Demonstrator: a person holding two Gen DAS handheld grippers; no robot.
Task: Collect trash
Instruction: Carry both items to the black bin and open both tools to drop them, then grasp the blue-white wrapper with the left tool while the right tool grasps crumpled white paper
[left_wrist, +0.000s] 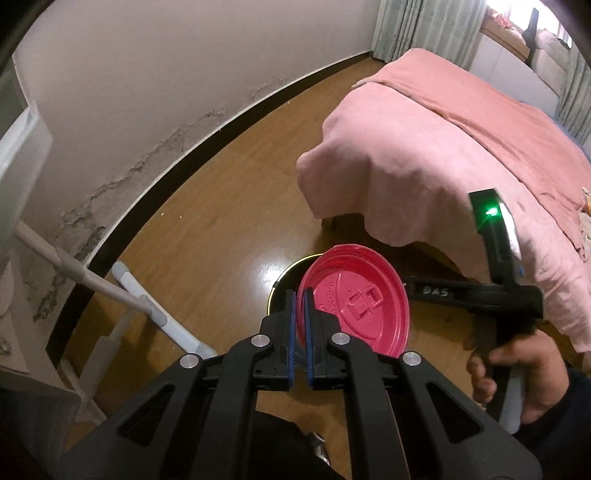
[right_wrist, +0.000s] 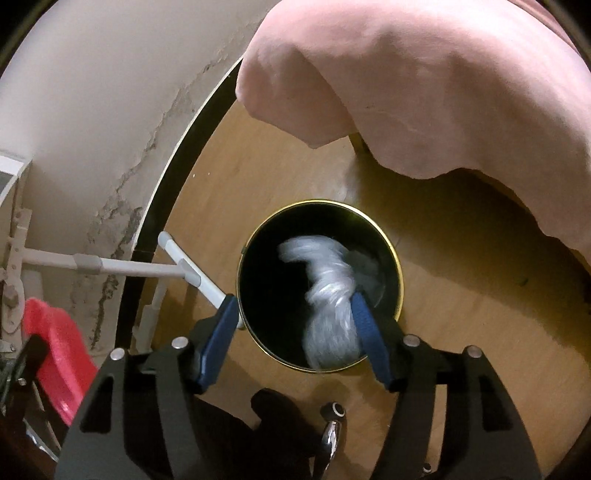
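A red plastic cup lid (left_wrist: 362, 295) stands on edge in my left gripper (left_wrist: 300, 295), which is shut on its rim; the lid hangs just above the black bin (left_wrist: 291, 269). The same lid (right_wrist: 55, 350) shows at the left edge of the right wrist view. There, my right gripper (right_wrist: 294, 299) stands open over the round black bin with its gold rim (right_wrist: 391, 243). A blurred wad of clear plastic wrap (right_wrist: 328, 288) lies inside the bin's mouth, brushing the right finger (right_wrist: 364, 325), with a wide gap to the left one. A hand (left_wrist: 517, 376) holds the right tool.
A bed draped in a pink blanket (left_wrist: 424, 147) overhangs just behind the bin. A white mop or pole (right_wrist: 192, 273) leans from the wall to the floor left of the bin. A cracked wall (left_wrist: 129, 110) with a dark baseboard curves along the left. A chrome caster (right_wrist: 334, 410) sits near me.
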